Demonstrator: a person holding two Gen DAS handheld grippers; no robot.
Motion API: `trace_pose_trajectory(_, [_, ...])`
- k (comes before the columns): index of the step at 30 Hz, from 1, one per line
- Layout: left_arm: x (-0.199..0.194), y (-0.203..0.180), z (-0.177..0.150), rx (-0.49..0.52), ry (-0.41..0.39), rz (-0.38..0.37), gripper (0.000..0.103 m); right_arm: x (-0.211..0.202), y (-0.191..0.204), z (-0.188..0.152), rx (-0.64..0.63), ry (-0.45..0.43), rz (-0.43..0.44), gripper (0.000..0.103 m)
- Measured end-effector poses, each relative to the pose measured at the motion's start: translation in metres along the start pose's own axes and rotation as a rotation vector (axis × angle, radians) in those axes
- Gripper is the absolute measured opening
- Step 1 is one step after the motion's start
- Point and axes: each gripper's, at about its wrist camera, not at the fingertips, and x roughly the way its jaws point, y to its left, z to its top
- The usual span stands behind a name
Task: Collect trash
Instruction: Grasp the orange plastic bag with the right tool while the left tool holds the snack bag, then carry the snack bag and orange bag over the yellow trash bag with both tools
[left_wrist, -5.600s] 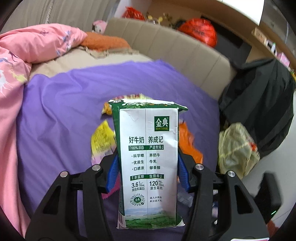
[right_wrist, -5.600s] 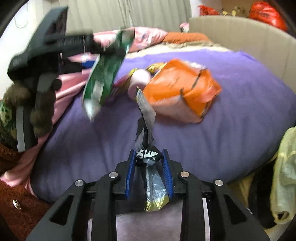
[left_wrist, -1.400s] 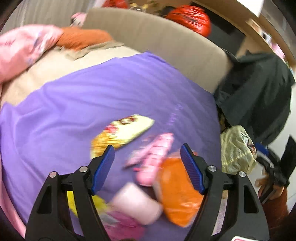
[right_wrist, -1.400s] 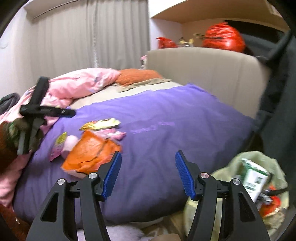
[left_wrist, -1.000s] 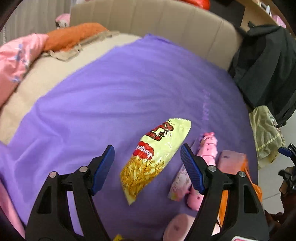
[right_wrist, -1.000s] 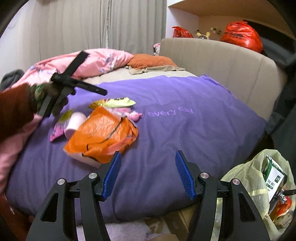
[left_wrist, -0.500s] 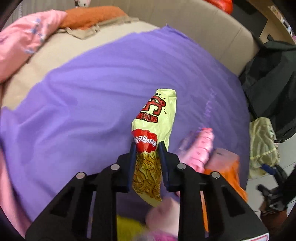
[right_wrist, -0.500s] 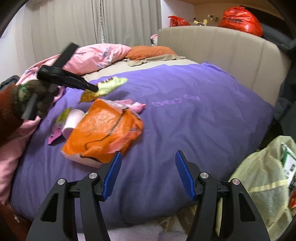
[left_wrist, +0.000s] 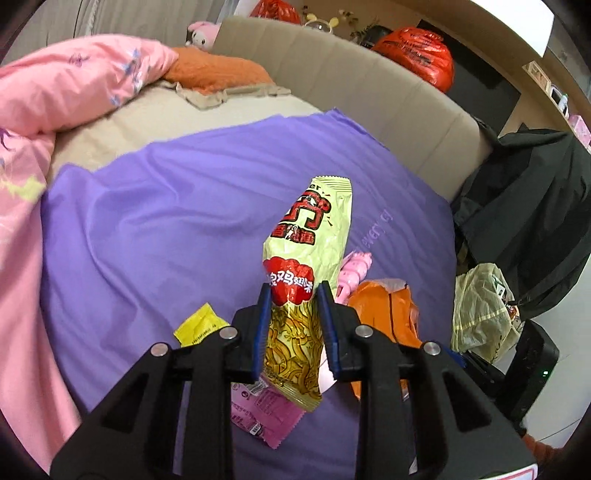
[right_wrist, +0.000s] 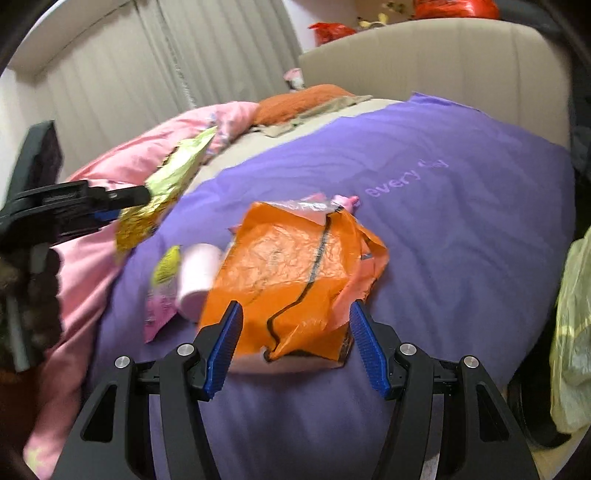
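A purple bedspread covers the bed. Left wrist view: the left gripper is clamped on a yellow-green snack packet, lifted clear; carry it steadily to the trash bag. Right wrist view: the right gripper stands spread before the orange bag; close on its near crumpled edge.

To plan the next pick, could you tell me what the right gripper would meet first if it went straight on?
Probably the orange bag: it lies straight ahead of the open right gripper, though depth is unclear.

wrappers on bedspread, trash bag right of bed
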Motion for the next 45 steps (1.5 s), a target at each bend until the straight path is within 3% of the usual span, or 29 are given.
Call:
trace_pose_trajectory(3, [-0.001, 0.003, -0.004, 0.007, -0.006, -0.005, 0.024, 0.016, 0.001, -0.009, 0.001, 0.032, -0.063, 0.057])
trace_pose_trajectory(9, [0.003, 0.01, -0.007, -0.008, 0.002, -0.033, 0.024, 0.021, 0.002, -0.021, 0.019, 0.05, -0.002, 0.056])
trace_pose_trajectory(11, [0.005, 0.011, -0.007, -0.01, 0.006, -0.04, 0.024, 0.018, 0.004, -0.02, -0.003, 0.059, 0.019, 0.042])
trace_pose_trajectory(13, [0.005, 0.011, -0.006, -0.008, 0.006, -0.044, 0.024, 0.01, 0.004, -0.018, -0.016, 0.053, 0.035, 0.035])
trace_pose_trajectory(22, [-0.001, -0.014, -0.01, 0.055, -0.015, -0.027, 0.024, -0.056, -0.014, 0.008, -0.052, -0.104, -0.06, 0.032])
trace_pose_trajectory(32, [-0.004, -0.085, -0.003, 0.18, -0.021, -0.056, 0.024, -0.11, -0.042, 0.024, -0.123, -0.18, -0.127, 0.032])
trace_pose_trajectory(38, [0.001, -0.143, 0.0, 0.243, -0.024, -0.116, 0.024, -0.153, -0.077, 0.026, -0.128, -0.24, -0.175, 0.032])
trace_pose_trajectory(45, [0.027, -0.222, 0.002, 0.303, 0.005, -0.194, 0.024, -0.212, -0.134, 0.019, -0.104, -0.303, -0.313, 0.032])
